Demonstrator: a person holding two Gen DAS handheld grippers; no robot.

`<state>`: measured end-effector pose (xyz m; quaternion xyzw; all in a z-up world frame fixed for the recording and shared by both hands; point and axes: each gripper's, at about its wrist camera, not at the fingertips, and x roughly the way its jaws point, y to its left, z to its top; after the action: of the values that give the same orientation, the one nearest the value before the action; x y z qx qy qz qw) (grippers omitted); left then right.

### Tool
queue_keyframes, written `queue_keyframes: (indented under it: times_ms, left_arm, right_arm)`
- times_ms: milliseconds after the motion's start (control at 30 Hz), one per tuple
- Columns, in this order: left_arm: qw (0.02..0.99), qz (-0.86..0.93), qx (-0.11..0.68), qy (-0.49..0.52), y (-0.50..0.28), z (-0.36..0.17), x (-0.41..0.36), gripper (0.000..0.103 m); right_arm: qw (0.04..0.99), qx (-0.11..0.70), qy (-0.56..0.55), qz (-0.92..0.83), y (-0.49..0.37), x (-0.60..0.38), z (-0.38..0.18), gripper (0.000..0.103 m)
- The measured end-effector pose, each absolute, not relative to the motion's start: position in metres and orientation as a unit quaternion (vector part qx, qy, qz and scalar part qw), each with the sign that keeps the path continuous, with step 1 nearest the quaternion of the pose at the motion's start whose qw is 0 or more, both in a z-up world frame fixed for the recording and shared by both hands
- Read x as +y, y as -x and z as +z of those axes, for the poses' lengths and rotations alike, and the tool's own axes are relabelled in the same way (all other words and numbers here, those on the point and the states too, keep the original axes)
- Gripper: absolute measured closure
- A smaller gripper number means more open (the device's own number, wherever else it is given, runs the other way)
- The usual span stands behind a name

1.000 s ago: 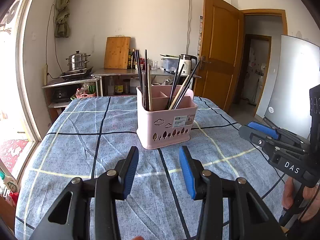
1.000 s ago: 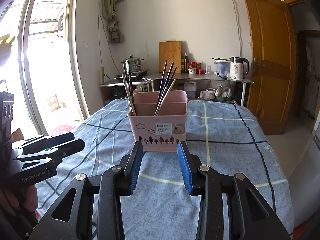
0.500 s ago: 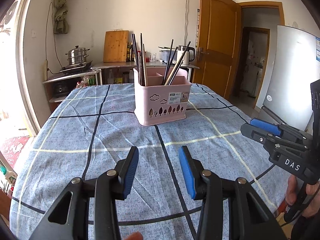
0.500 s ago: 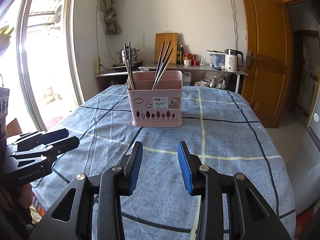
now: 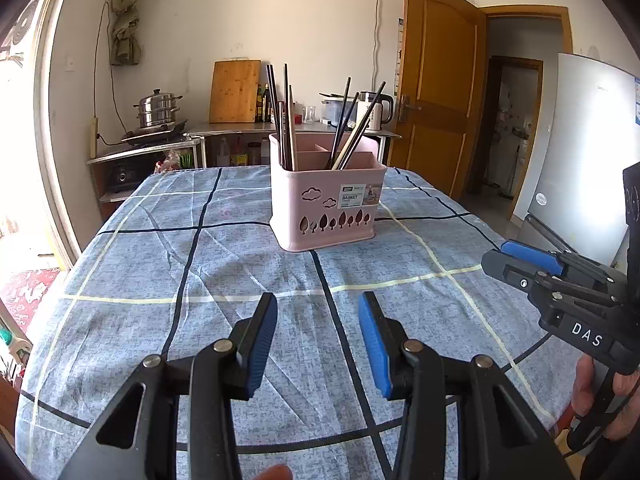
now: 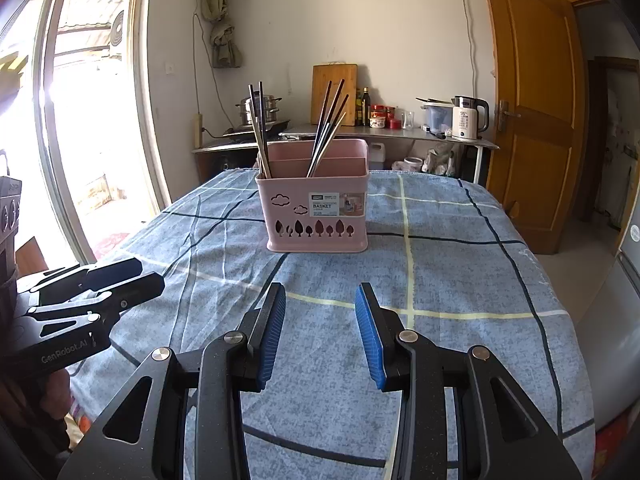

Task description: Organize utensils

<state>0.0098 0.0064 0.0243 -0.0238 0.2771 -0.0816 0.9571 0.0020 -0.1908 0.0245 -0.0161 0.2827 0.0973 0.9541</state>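
A pink utensil basket point(image 5: 326, 208) point(image 6: 316, 212) stands upright in the middle of the table. Several dark and pale chopsticks point(image 5: 282, 116) point(image 6: 330, 124) stick up from its compartments, in a left group and a right group. My left gripper point(image 5: 318, 332) hovers open over the cloth, well short of the basket, with nothing between its blue pads. My right gripper point(image 6: 320, 324) is open too, empty, at about the same distance from the basket. Each gripper shows in the other's view: the right one point(image 5: 520, 256) at the right edge, the left one point(image 6: 132, 276) at the left edge.
A blue checked cloth point(image 5: 224, 272) covers the table. Behind it a metal counter carries a steamer pot point(image 5: 156, 110), a wooden cutting board point(image 5: 234, 96), bottles and a kettle point(image 6: 468, 118). A wooden door point(image 6: 532, 120) stands at the right, a bright window at the left.
Both grippers drew back from the basket and sank a little early in the second, so the basket looks smaller and farther away. Over the last half second nothing moved. Jaws stayed as wide.
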Motion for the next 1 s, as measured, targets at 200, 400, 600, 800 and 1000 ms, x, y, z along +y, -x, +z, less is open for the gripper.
queue_keyframes:
  times_ms: [200, 400, 600, 800, 1000]
  left_arm:
    - [0.957, -0.081, 0.278, 0.027, -0.0108, 0.0242, 0.0067, 0.059]
    - [0.956, -0.082, 0.279, 0.029, -0.0114, 0.0227, 0.0055, 0.059]
    - [0.956, -0.082, 0.280, 0.027, -0.0106, 0.0227, 0.0037, 0.059]
    - [0.956, -0.082, 0.282, 0.027, -0.0099, 0.0222, 0.0032, 0.059]
    - [0.955, -0.080, 0.285, 0.025, -0.0095, 0.0212, 0.0015, 0.059]
  right_arm:
    - [0.954, 0.283, 0.019, 0.098, -0.0024, -0.1892, 0.0246, 0.066]
    - [0.953, 0.286, 0.020, 0.100, -0.0021, -0.1887, 0.0233, 0.066]
    - [0.953, 0.287, 0.020, 0.100, -0.0017, -0.1886, 0.0233, 0.066]
    - [0.951, 0.290, 0.019, 0.102, -0.0014, -0.1880, 0.0224, 0.066]
    - [0.951, 0.290, 0.020, 0.102, -0.0014, -0.1877, 0.0228, 0.066]
